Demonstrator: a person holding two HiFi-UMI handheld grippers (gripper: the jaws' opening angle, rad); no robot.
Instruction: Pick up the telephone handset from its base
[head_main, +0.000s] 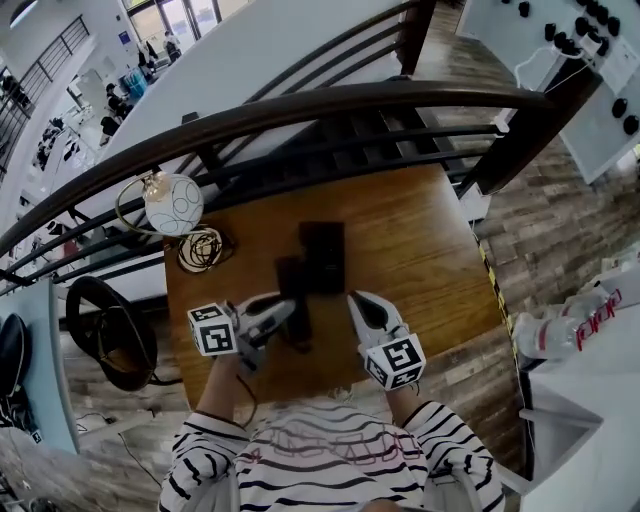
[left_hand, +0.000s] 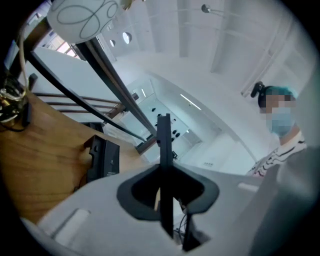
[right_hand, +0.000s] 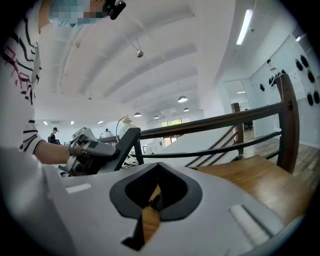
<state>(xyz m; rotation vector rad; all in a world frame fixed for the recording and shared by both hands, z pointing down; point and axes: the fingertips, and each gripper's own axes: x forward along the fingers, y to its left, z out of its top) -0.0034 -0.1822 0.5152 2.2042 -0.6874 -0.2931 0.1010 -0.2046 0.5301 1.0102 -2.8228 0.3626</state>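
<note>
Left gripper is clamped on the handset, held just near-left of the base, right gripper shut on nothing, so that thin edge-on grip might let it twist loose.

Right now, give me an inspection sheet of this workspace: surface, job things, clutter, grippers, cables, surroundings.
Surface: brown wooden tabletop, set against the railing.
Job's things: black rectangular telephone base lies on the tabletop; slim black telephone handset is off it, raised.
Clutter: white globe lamp with a brass ring at the tabletop's far left corner.
Grippers: left hand-held gripper is shut on the handset; right hand-held gripper holds nothing, and its jaw gap is unclear.
Cables: thin dark cord seems to hang below the handset.
Surroundings: dark curved wooden railing beyond the tabletop; clear plastic bottle on a white surface at right.
</note>
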